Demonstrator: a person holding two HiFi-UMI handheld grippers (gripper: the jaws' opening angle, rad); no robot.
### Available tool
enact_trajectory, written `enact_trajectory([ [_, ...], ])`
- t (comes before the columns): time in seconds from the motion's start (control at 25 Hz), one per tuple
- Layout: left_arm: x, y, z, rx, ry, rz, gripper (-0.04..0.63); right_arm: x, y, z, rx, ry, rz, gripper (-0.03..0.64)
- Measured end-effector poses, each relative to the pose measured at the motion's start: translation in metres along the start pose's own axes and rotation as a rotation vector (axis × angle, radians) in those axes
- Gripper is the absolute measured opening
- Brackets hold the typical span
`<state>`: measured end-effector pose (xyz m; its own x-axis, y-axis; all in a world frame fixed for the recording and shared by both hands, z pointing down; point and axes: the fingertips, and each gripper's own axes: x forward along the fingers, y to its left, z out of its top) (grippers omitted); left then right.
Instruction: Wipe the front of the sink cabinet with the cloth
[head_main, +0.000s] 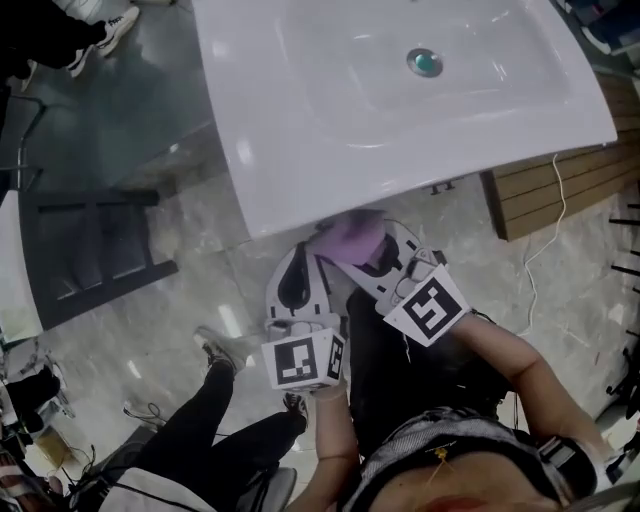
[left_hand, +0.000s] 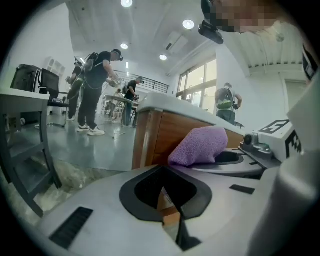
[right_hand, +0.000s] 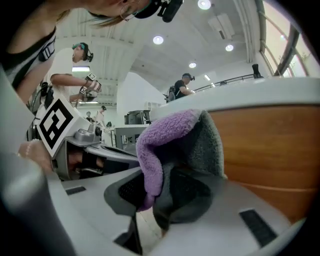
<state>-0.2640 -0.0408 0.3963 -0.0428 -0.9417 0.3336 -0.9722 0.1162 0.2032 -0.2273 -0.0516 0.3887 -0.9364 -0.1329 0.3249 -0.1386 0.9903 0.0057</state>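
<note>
The cloth (right_hand: 167, 142) is a thick, fluffy piece, purple on one face and grey on the other. It is bunched into a soft wad that stands up out of the right tongs (right_hand: 157, 187). Those tongs are closed on its lower fold, and most of the fabric bulges free above the pinch. It looks light and limp, so it should flatten and drag rather than slide cleanly. It also looks grippy enough to stay put in a firm pinch. The low hold suits the job, since it leaves the free wad as the wiping face. A pinch any nearer the edge might let the cloth pull out under friction.

The wad sits high on the wooden front of the sink cabinet (right_hand: 272, 150), just under the front edge of the white sink (head_main: 300, 195). Whether it is actually pressed to the wood cannot be told. The panel looks smooth and hard, so steady pressure through the soft wad should do — the tongs' own tips are best kept off the wood.

The left tongs (left_hand: 162, 187) are just beside the right, pointing at the same panel, with their jaws drawn together on nothing. The person crouches over a marbled floor (head_main: 200, 290).
</note>
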Motion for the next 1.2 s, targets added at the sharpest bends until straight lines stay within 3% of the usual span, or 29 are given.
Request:
enact_trajectory([
  [0.24,0.025,0.015,-0.059,0.049,-0.122,0.010,0.000,0.024,-0.005,-0.061,-0.159,-0.043,-0.006,0.156],
  [0.4,0.030,0.021,-0.088,0.081,-0.199,-0.029,0.000,0.028,-0.003,-0.085,-0.196,-0.104,-0.049,0.156],
  [0.6,0.017,0.027,-0.089,0.091,-0.222,-0.029,0.000,0.027,0.003,-0.068,-0.169,-0.193,-0.118,0.156],
  [0.8,0.003,0.030,-0.077,0.102,-0.266,-0.013,0.000,0.024,0.009,-0.060,-0.191,-0.203,-0.152,0.156],
  [1.04,0.002,0.030,-0.076,0.108,-0.278,-0.010,0.000,0.019,0.012,-0.042,-0.184,-0.270,-0.157,0.156],
  [1.2,0.000,0.025,-0.070,0.120,-0.304,-0.013,0.000,0.016,0.008,-0.028,-0.203,-0.241,-0.158,0.156],
])
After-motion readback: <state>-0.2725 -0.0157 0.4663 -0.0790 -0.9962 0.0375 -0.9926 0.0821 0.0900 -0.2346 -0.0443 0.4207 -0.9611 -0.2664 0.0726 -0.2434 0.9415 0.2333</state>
